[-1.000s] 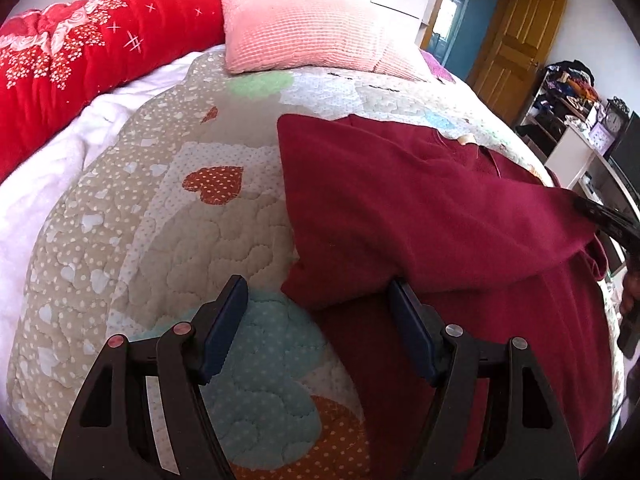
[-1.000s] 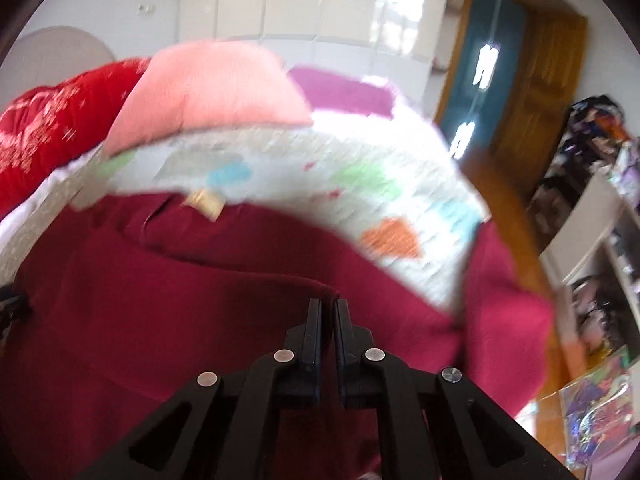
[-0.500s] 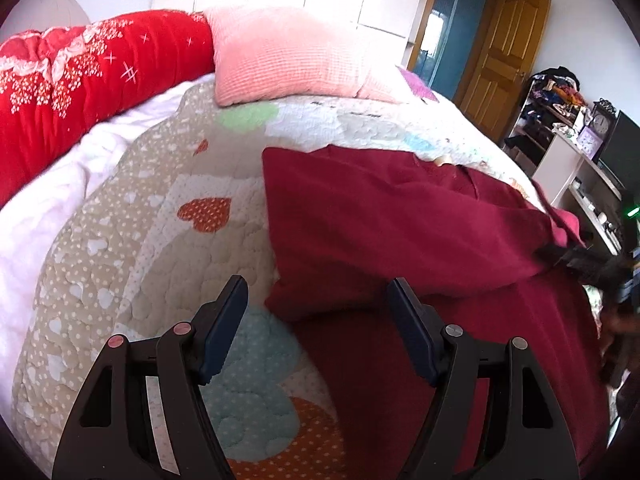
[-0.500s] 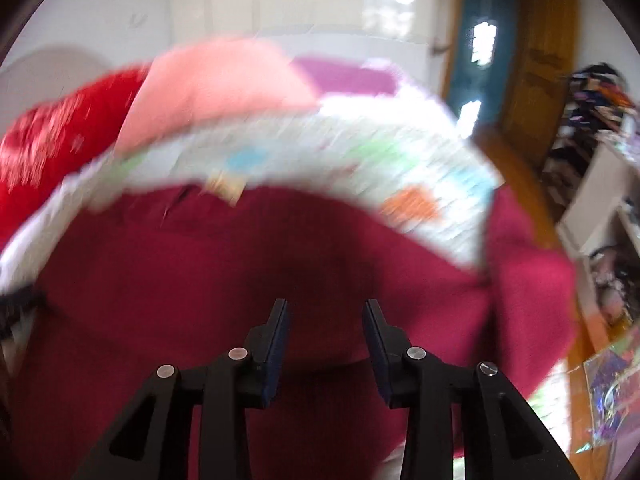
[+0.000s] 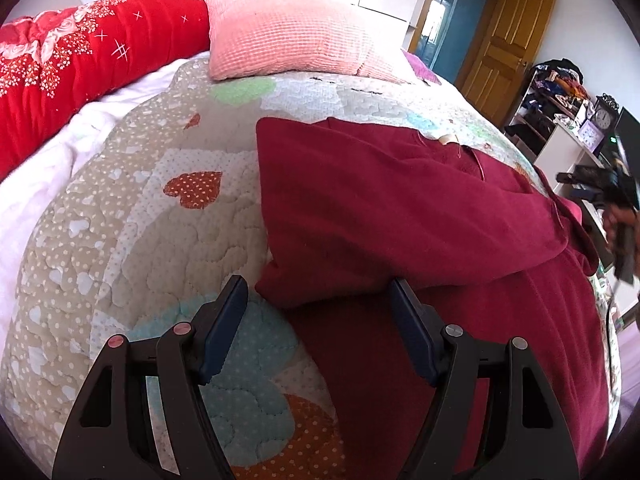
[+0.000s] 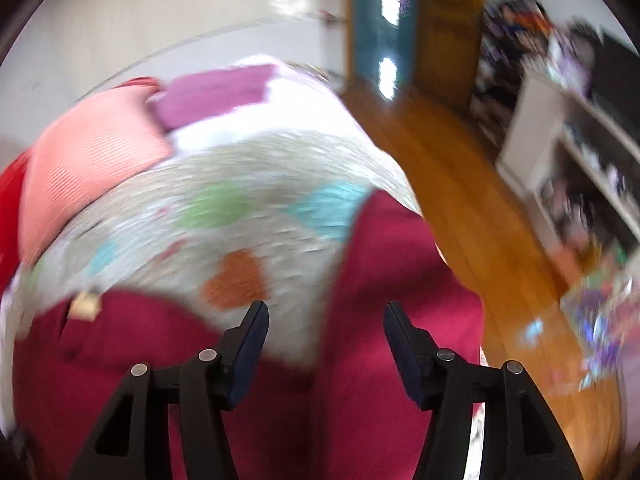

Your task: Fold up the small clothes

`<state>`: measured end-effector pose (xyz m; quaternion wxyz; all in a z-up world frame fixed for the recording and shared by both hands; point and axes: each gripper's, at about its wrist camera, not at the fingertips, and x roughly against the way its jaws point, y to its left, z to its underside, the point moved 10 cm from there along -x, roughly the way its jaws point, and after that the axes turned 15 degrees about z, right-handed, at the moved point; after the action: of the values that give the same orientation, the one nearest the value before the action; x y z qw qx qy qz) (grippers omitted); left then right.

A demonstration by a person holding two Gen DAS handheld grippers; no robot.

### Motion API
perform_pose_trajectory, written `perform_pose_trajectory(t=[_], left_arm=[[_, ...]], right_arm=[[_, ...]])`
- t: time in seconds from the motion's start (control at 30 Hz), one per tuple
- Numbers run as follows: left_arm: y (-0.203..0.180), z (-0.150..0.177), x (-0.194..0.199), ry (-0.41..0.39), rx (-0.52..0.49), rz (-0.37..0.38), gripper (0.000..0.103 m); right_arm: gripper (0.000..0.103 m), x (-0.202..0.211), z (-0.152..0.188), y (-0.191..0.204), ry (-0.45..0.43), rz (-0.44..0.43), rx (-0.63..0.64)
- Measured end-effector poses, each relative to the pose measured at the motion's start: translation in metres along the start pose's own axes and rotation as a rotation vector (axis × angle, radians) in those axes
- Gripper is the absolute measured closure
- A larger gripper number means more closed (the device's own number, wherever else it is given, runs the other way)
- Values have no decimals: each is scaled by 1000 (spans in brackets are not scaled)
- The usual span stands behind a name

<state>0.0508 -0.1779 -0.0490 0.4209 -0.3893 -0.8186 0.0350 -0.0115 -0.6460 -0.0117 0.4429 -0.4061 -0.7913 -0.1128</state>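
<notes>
In the left wrist view, a dark red sweater lies spread on the bed's patchwork quilt, covering the quilt's right half and reaching toward its right edge. One sleeve is folded across the body, and the folded cuff end sits just ahead of the left gripper. That gripper's jaws are spread wide with nothing between them; one finger is over the bare quilt, the other over the sweater's lower part. A pink pillow rests at the head of the bed, beside a red blanket along the left edge. The right gripper appears small at the far right, beyond the sweater's edge, too blurred to read there. A wooden door stands behind.

The right wrist view is smeared by motion. The right gripper has its jaws wide apart and holds nothing. Below and between them lies the sweater, with one sleeve running up along the quilt's right edge. The pink pillow lies at the far left, and the wooden floor shows beside the bed.
</notes>
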Motion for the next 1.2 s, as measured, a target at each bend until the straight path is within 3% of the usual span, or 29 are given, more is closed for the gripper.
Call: perform_pose_trajectory(t=[0.13,0.2,0.27,0.37,0.43,0.6,0.7,0.8,0.9,1.13,1.2], left_arm=[[-1,1,-2,6,-12,-4,30],[-1,1,-3,10,-12,-5,30],[0,2,-4,15,-10,-4,30],[1,2,-5,15,-10,-3,30],[1,1,-4,11,-6,4,30],[-4,-6,10,-32,11,42,30],[-20,-14,23,-62,50,125,30],[-48,-26,33,-82,126,278,30],[-73,-40,28,-64,158,351,30],[-102,-66,-21,-32,247,403,30],[-102,-65,-42,3,272,385,30]], right_arm=[[45,-45,-14,-11,64,16,-83],[45,-63,-11,-9,97,6,-72],[46,-70,-12,-8,76,0,-41],[66,-68,-9,-13,33,13,-4],[94,-64,-10,-17,26,-16,-14],[95,-15,-11,-8,-39,-190,-36],[95,29,-5,12,-100,-293,-1],[95,66,2,38,-139,-378,46],[95,94,14,65,-167,-439,114],[95,130,80,136,-188,-585,295],[92,120,108,155,-141,-598,360]])
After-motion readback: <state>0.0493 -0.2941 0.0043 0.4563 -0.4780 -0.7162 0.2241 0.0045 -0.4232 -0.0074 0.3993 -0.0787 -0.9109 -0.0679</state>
